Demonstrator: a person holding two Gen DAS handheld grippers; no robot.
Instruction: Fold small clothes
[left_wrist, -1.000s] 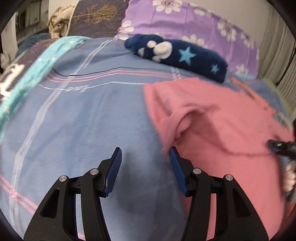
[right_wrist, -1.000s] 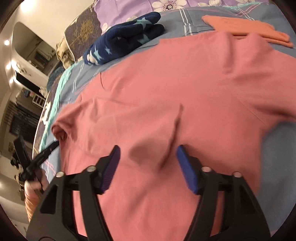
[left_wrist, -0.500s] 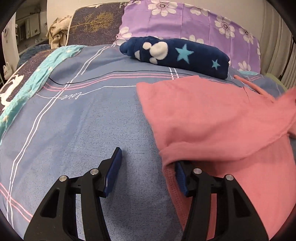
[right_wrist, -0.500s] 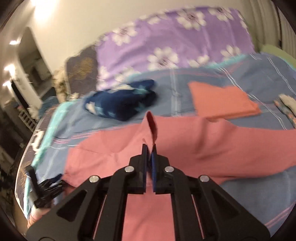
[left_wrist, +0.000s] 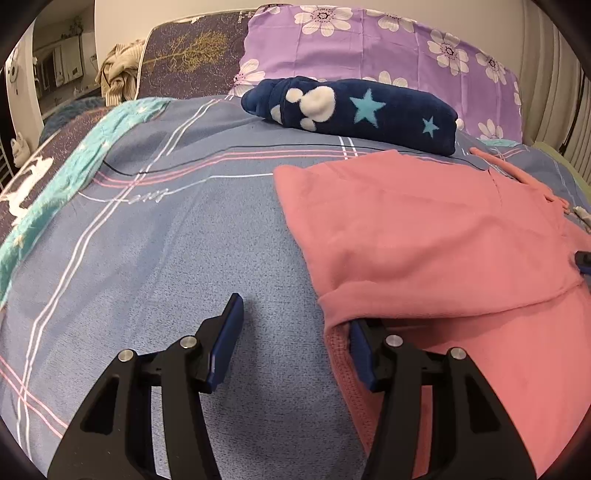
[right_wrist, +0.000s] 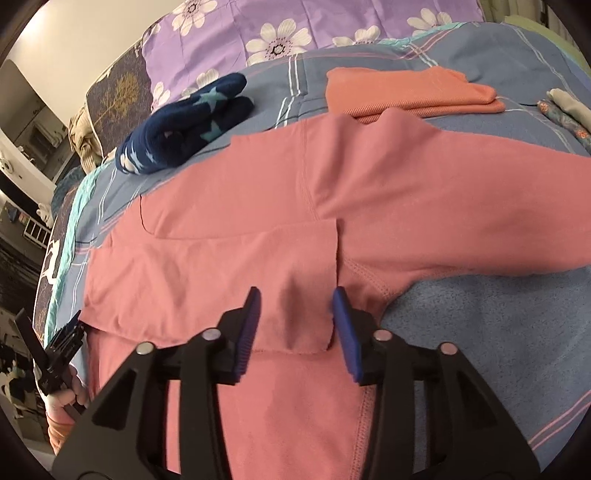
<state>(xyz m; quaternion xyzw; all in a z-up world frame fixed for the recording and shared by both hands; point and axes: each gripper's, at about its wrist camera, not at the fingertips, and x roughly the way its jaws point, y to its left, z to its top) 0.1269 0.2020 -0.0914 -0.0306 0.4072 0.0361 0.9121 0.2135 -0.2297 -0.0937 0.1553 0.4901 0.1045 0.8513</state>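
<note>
Released since the earlier frame, the pink garment (right_wrist: 280, 229) lay lengthwise across frame, both grippers' jaws open, only the right view showing a folded orange cloth (right_wrist: 410, 94).

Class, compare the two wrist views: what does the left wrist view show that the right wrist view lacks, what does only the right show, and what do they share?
Only the left wrist view: the open left tool, its right finger tucked under the pink garment's folded edge.

Only the right wrist view: a folded orange cloth, and the open right tool over a folded-in pink flap.

Both: the pink garment, navy star-print bundle, purple flowered pillow, blue striped bedsheet.
</note>
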